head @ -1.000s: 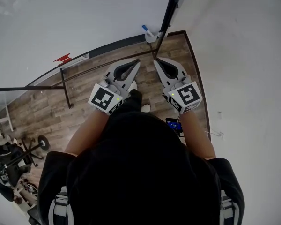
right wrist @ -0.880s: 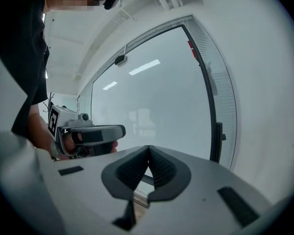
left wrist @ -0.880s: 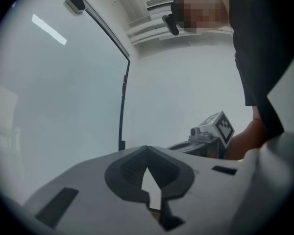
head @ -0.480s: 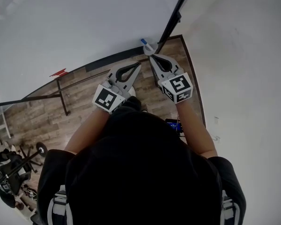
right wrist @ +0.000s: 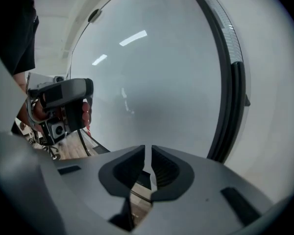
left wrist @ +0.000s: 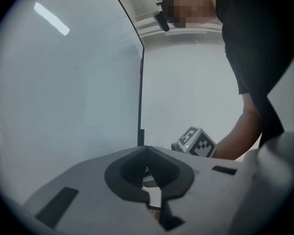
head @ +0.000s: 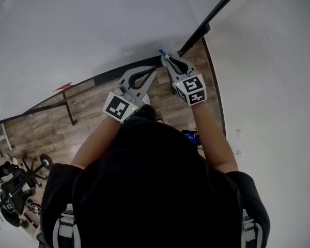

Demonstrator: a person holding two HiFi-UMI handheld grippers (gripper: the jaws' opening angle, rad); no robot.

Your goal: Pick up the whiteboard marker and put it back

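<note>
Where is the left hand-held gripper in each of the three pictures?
Head view: the left hand-held gripper sits just left of the middle, in the upper half.
Left gripper view: it fills the bottom, jaws together.
Right gripper view: it shows at the left edge.
Shared landmark: the whiteboard's black edge, at upper right in the head view, a thin upright line in the left gripper view, a thick curve at right in the right gripper view.
</note>
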